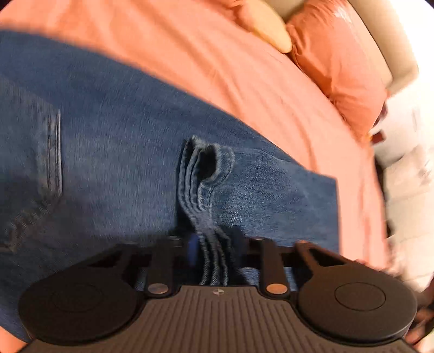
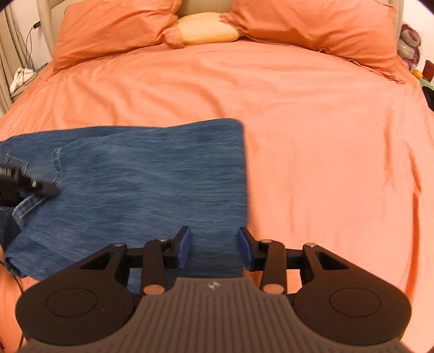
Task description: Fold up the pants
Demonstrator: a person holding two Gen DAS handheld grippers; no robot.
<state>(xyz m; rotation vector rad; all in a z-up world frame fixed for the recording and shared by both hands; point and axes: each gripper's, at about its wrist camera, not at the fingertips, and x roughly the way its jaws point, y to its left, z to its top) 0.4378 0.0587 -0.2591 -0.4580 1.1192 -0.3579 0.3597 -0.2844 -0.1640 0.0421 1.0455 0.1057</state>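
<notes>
Bed: wide, covered by an orange sheet [image 2: 312, 130] with soft creases
Pillows: two orange pillows [image 2: 108, 30] at the head, left and right, with a pale yellow cushion [image 2: 208, 31] between them
Headboard: beige headboard [image 2: 203, 6] behind the pillows
Left side: beige curtain [image 2: 6, 68], a dark cable [image 2: 28, 51] hanging down, a white cloth [image 2: 20, 77] below it
Right side: blurred coloured objects [image 2: 411, 40] beside the bed, unclear what they are
Light: warm and even
</notes>
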